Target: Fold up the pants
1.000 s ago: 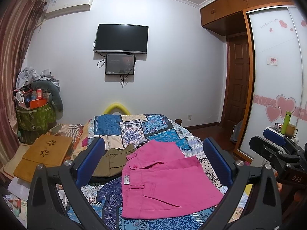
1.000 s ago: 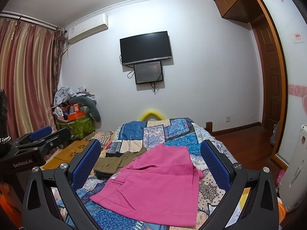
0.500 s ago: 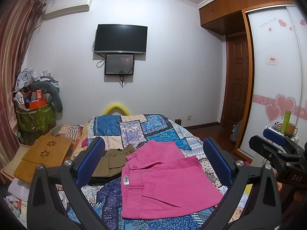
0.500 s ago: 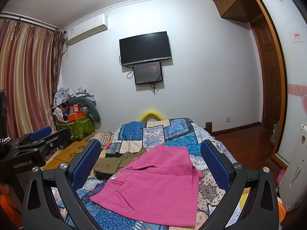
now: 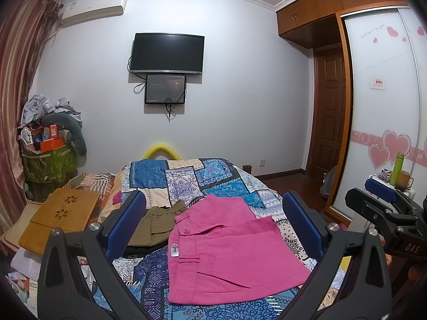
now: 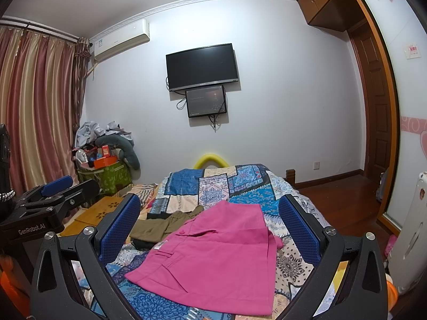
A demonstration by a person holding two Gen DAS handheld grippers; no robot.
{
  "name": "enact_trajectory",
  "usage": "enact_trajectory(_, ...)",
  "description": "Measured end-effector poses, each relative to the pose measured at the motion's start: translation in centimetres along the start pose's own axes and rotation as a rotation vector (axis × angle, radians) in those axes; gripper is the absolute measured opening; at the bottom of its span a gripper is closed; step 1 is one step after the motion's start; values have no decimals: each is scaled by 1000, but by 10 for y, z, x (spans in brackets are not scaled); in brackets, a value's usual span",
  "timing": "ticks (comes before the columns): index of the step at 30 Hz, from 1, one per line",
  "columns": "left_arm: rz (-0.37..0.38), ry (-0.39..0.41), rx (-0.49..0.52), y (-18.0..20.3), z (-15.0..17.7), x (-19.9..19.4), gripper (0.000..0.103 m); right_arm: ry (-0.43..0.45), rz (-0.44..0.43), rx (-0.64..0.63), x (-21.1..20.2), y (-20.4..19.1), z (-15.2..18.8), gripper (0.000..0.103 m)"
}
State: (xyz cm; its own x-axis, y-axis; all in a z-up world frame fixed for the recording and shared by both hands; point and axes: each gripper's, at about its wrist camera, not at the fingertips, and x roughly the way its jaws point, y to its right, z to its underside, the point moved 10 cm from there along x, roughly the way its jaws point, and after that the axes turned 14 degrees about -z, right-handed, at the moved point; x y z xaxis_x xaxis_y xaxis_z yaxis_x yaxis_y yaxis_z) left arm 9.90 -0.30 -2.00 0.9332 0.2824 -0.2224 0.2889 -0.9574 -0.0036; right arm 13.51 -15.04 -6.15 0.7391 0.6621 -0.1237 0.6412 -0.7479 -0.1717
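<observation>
Lying folded on patchwork bedspread (image 5: 186, 176), pink pants (image 5: 229, 250) fill lower centre of both wrist views. Left gripper (image 5: 213, 224) hovers above, blue pads wide apart, nothing held. Right gripper (image 6: 210, 226) likewise spread wide, empty. Olive garment (image 5: 157, 224) sits just left of pants. Wall-mounted TV (image 6: 201, 66) at upper centre.

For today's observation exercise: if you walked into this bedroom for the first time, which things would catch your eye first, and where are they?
The bright pink pants draw the eye first, lying folded over themselves on the patchwork bedspread, with a smaller olive garment beside them. Above the bed's far end, a dark television hangs on the white wall. Both grippers, left and right, hover open above the bed, blue fingers framing the pants and touching nothing.
</observation>
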Motion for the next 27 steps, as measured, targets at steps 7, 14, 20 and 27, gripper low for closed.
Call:
enact_trajectory(7, 0, -2, 7, 3, 1, 1, 103, 0, 0, 0, -1, 0, 0, 103)
enact_trajectory(14, -1, -2, 8, 4, 2, 2, 103, 0, -1, 0, -1, 0, 0, 103)
enact_trajectory(20, -2, -24, 13, 6, 5, 15, 103, -14, 2, 7, 5, 7, 2, 103)
enact_trajectory(27, -13, -112, 48, 7, 19, 62, 103, -74, 14, 19, 32, 29, 17, 103)
